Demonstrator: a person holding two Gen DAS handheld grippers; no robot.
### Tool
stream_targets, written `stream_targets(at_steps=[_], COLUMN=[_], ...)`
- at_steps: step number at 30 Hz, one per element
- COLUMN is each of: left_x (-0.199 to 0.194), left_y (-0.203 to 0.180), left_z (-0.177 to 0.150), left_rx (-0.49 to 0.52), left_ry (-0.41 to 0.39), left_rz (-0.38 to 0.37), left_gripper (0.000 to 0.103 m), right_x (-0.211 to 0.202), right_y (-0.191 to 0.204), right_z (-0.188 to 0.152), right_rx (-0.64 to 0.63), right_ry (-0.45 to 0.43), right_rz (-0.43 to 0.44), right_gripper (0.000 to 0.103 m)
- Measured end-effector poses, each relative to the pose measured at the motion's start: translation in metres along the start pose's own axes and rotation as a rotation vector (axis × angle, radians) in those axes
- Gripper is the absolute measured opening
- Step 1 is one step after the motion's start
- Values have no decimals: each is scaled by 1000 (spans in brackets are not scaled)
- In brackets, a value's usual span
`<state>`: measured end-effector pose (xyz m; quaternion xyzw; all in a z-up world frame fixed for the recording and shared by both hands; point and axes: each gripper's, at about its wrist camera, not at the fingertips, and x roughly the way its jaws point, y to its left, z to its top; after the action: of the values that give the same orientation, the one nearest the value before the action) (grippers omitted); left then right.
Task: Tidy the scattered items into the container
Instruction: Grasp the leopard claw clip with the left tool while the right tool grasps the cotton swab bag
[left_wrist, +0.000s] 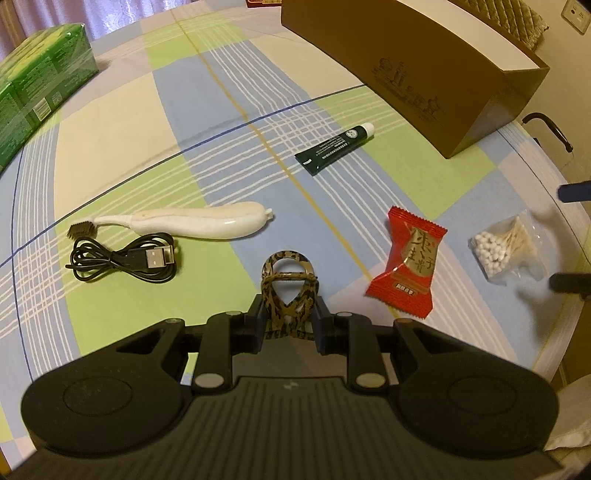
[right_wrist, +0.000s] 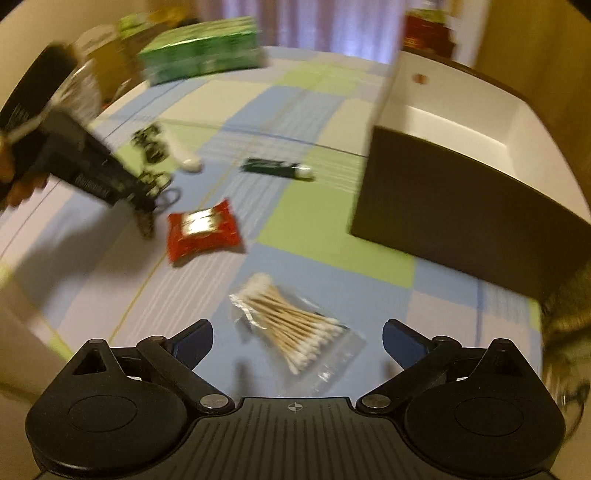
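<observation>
The left tongs (left_wrist: 289, 295) clench a leopard-print hair clip (left_wrist: 289, 284), the right tongs (right_wrist: 297, 341) gape over the cotton-swab bag (right_wrist: 295, 325), yet the brown box (right_wrist: 461, 184) looks nearly empty: barely begun.

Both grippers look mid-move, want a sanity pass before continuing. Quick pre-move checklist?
1. Left gripper has a firm hold on the leopard hair clip: ok, clamped between the fingers.
2. Right gripper is open: ok, jaws wide apart.
3. Right gripper is lined up with the cotton swab bag: ok, bag lies between the fingers, not gripped.
4. Brown box is open and free to take items: ok, white inside shows, nearly empty.
5. Path from clip to box is free: cannot tell, the right wrist view is blurred.
6. Red packet and green tube are clear of both grippers: ok.
</observation>
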<state>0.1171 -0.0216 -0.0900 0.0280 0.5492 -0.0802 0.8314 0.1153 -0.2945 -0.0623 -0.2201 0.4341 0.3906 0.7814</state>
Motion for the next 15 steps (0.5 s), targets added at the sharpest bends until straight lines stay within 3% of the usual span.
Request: stream_targets(at_steps=[3, 5, 9, 11, 12, 13, 15], left_x=[-1, -2, -3, -3, -3, -4, -4], left_y=[0, 1, 3, 2, 2, 1, 1], left_z=[-3, -4, -6, -7, -7, -8, -9], left_rx=[-4, -11, -24, -26, -28, -30, -35], left_ry=[2, 2, 2, 3, 3, 3, 1], left_rz=[3, 7, 14, 18, 19, 20, 20], left_gripper=[21, 21, 21, 21, 21, 21, 21], right_x=[9, 22, 45, 49, 48, 47, 46], right_y=[1, -3, -11, -17, -18, -18, -16], right_z=[0, 1, 0, 2, 3, 4, 4], right_rx=[-98, -136, -178, -150, -141, -137, -121], right_ry=[4, 20, 41, 43, 43, 51, 53], right_rz=[32, 67, 111, 136, 125, 112, 100], right_gripper=[103, 83, 81, 49, 40, 35, 34])
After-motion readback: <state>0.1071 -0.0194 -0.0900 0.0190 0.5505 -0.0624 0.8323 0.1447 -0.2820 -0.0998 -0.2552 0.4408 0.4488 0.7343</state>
